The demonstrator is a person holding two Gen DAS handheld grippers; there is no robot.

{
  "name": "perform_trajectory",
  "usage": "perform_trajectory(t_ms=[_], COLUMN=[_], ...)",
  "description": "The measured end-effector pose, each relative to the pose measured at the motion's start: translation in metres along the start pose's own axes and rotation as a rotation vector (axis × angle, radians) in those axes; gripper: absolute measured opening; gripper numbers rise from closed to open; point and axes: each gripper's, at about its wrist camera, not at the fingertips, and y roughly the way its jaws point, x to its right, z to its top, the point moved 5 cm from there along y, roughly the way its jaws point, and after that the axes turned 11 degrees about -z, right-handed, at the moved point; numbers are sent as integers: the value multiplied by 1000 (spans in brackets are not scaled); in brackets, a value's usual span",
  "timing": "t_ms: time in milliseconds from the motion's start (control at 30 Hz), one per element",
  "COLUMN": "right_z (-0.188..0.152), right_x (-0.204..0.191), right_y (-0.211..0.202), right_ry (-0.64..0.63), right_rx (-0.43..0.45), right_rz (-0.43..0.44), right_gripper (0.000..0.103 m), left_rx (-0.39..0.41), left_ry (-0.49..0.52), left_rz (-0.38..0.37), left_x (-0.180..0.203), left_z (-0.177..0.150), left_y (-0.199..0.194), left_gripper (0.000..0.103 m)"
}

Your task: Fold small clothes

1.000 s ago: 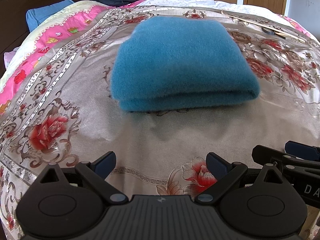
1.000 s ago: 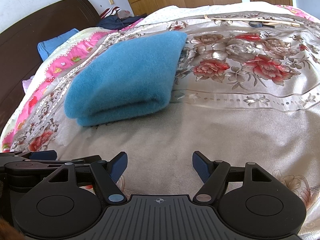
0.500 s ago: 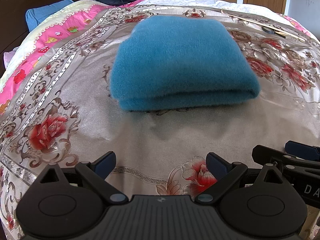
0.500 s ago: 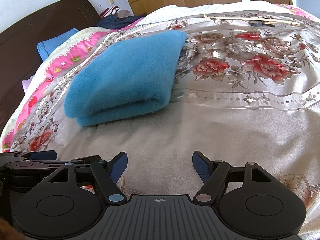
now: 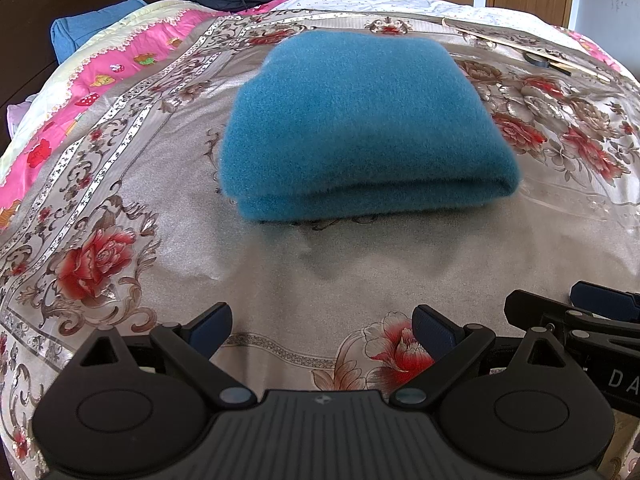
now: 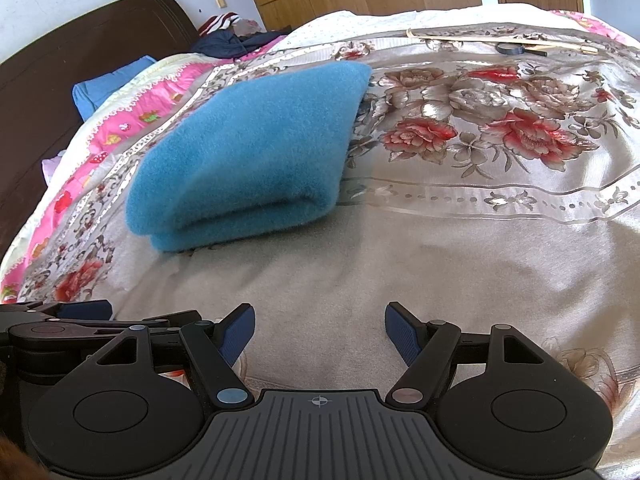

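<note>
- Left wrist view: the left gripper (image 5: 322,322) hangs low over the bedspread (image 5: 360,280), jaws spread wide and holding nothing
- The blue cloth (image 5: 356,120) lies straight ahead of those jaws, well apart from them, already folded into a thick pad on the bedspread
- Its doubled front edge faces the camera and runs left to right, so the long axis sits crosswise to the fingers; the rounded fold is at the right end
- Part of the right gripper (image 5: 580,316) shows at the lower right, just beside the left one
- Right wrist view: the right gripper (image 6: 320,330) is likewise released and empty, fingers parted over bare bedspread (image 6: 440,260)
- The cloth (image 6: 256,152) lies ahead and to the left of these jaws, not in line with them, its nearest corner towards the left gripper (image 6: 84,312)
- Judgement: the left gripper looks the better placed, facing the cloth squarely; the right would have to swing leftward; folding seems nearly or wholly done
</note>
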Motion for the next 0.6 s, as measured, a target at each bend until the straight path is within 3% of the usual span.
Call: perform_trajectory(t_ms=[600], right_z=[1], right_x=[-3], right_y=[-4], right_ry=[-34], right_rx=[10], right_rz=[-43], right_gripper=[73], left_rx=[-9], left_ry=[19], left_rz=[12], left_x=[-1], left_z=[-1], left_y=[1], left_gripper=[103])
